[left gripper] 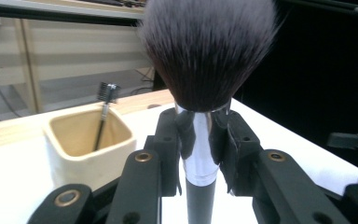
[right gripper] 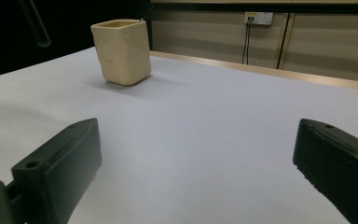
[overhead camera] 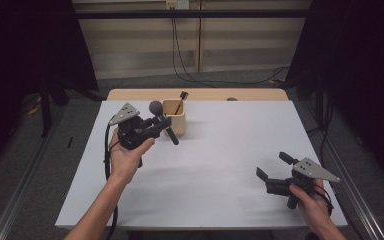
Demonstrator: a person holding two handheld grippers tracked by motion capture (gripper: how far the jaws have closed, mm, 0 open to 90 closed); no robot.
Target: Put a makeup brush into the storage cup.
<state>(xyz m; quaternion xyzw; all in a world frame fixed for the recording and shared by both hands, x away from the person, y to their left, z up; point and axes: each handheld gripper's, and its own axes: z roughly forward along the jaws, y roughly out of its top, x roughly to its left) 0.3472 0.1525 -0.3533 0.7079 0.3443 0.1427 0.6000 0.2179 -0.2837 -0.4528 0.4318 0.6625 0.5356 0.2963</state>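
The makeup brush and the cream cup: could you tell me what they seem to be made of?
Makeup brush: soft dark bristles with paler tips, likely synthetic; a shiny mirror-like collar, probably metal; a matte black handle, plastic or painted wood. Cup: matte cream walls, thick and slightly uneven, suggesting ceramic or cast resin; I cannot tell which.
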